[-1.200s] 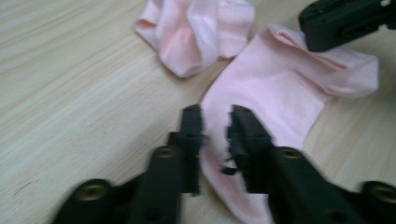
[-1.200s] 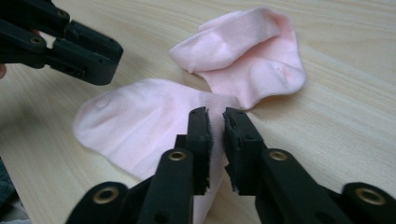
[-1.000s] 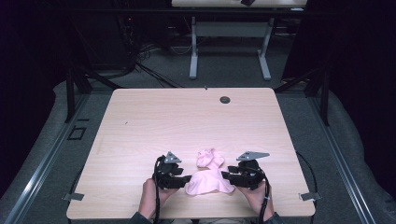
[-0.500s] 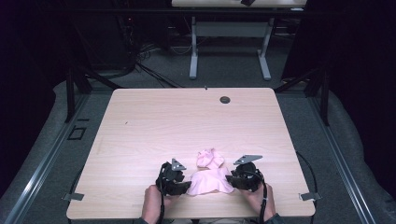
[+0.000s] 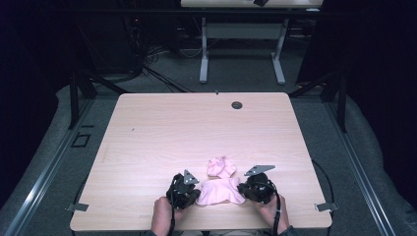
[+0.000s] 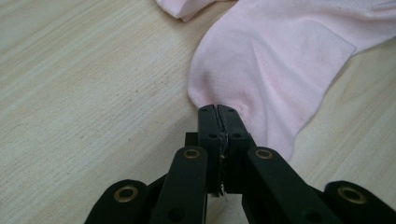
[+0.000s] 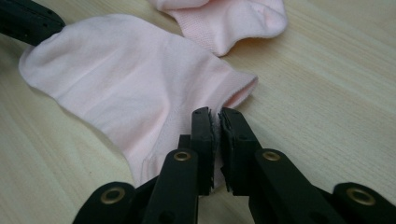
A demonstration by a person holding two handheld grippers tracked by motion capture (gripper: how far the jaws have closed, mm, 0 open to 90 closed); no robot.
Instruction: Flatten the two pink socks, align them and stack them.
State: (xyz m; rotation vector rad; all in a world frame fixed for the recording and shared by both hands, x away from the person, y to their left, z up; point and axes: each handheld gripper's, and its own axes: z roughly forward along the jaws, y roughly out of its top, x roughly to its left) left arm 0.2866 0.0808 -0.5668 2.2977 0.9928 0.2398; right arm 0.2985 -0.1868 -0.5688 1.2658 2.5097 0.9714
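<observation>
Grasp step: left gripper and right gripper had just clenched their fingers on opposite ends of the flat pale-pink cotton sock at the light wooden counter near edge; the next move likely calls for an even lift.

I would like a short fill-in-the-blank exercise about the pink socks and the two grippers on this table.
1. Each gripper is shut on one edge of the flat pink ____.
2. The left gripper and the right gripper hold the same sock, which lies on a ____ table.
3. The crumpled sock is touched by ____ gripper.

Missing words: sock; wooden; neither
</observation>
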